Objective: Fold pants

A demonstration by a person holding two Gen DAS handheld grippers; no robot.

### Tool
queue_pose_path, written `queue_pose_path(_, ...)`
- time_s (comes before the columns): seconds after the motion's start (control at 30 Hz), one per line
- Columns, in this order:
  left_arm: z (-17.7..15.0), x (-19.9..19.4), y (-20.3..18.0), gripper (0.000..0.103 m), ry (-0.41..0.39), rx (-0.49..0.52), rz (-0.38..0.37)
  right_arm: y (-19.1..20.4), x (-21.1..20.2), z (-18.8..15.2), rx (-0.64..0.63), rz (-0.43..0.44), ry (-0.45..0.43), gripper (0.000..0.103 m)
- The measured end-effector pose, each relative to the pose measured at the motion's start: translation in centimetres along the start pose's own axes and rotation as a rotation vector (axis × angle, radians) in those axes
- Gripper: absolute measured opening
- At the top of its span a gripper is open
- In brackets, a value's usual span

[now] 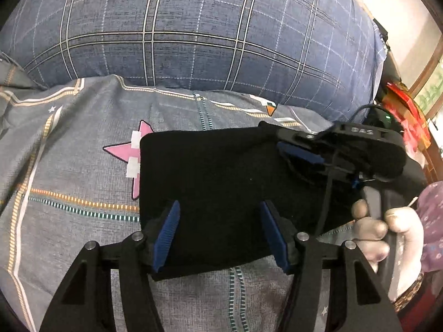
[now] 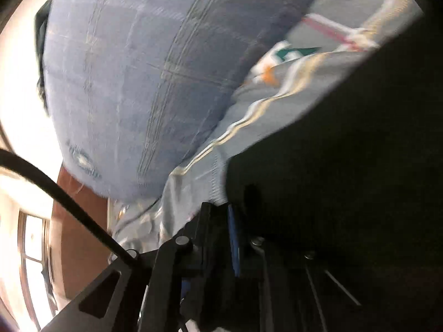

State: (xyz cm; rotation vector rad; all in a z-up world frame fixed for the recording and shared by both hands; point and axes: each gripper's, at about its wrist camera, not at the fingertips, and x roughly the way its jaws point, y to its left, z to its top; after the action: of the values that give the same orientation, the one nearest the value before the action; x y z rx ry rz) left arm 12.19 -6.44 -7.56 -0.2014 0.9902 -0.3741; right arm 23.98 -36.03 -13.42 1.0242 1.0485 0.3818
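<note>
Black pants (image 1: pixel 216 171) lie folded into a thick rectangle on the grey patterned bed sheet (image 1: pixel 83 166). My left gripper (image 1: pixel 220 235) hovers open over their near edge, its blue pads (image 1: pixel 166 238) spread apart with only flat cloth below. My right gripper (image 1: pixel 299 149) lies at the pants' far right corner, rolled on its side and shut on a fold of the black fabric. The blurred right wrist view shows the right gripper (image 2: pixel 238 235) with jaws together and the black pants (image 2: pixel 346 166) draped over its right finger.
A big blue plaid pillow (image 1: pixel 193 33) fills the far side of the bed, also the blue pillow (image 2: pixel 124 83). A gloved hand (image 1: pixel 387 229) grips the right tool's handle. Red clutter (image 1: pixel 407 116) lies past the bed's right edge. A black cable (image 2: pixel 69 193) crosses the lower left.
</note>
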Motion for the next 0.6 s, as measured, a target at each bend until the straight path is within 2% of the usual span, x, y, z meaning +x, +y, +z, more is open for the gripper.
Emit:
queue_pose_path(0.03,0.1,-0.2,0.0,0.059,0.006,-0.010,-0.002,0.0,-0.6,-0.1,0.004,0.000,-0.012,0.012)
queue_pose_path(0.1,0.1,-1.1,0.1,0.059,0.007,-0.047,-0.021,0.5,-2.7,-0.3,-0.023,-0.019,-0.051,0.024)
queue_pose_path(0.13,0.1,-1.6,-0.1,0.059,0.003,-0.059,-0.035,1.1,-4.2,-0.7,-0.062,-0.022,-0.073,0.037)
queue_pose_path(0.17,0.1,-2.1,-0.4,0.059,-0.007,-0.059,-0.045,1.5,-5.5,-1.3,-0.094,-0.029,-0.092,0.044)
queue_pose_path(0.23,0.1,-2.5,-1.6,0.060,-0.017,-0.034,-0.044,2.0,-7.3,-2.3,-0.140,-0.035,-0.117,0.048)
queue_pose_path(0.33,-0.2,-1.3,-3.4,0.062,0.019,0.003,-0.017,1.5,-8.4,-4.3,-0.177,-0.043,-0.106,0.052)
queue_pose_path(0.43,-1.0,1.0,-4.3,0.070,0.089,0.011,0.016,-0.8,-8.0,-5.8,-0.150,-0.095,-0.068,0.053)
queue_pose_path(0.5,-1.2,1.0,-5.0,0.070,0.095,0.048,0.057,-2.7,-9.1,-6.3,-0.115,-0.071,-0.063,0.053)
queue_pose_path(0.57,-0.9,0.2,-5.7,0.070,0.115,0.055,0.034,-3.6,-11.1,-7.0,-0.101,-0.033,-0.079,0.053)
queue_pose_path(0.6,-0.6,-0.6,-6.3,0.070,0.111,0.055,-0.009,-3.8,-12.3,-7.3,-0.110,-0.021,-0.092,0.053)
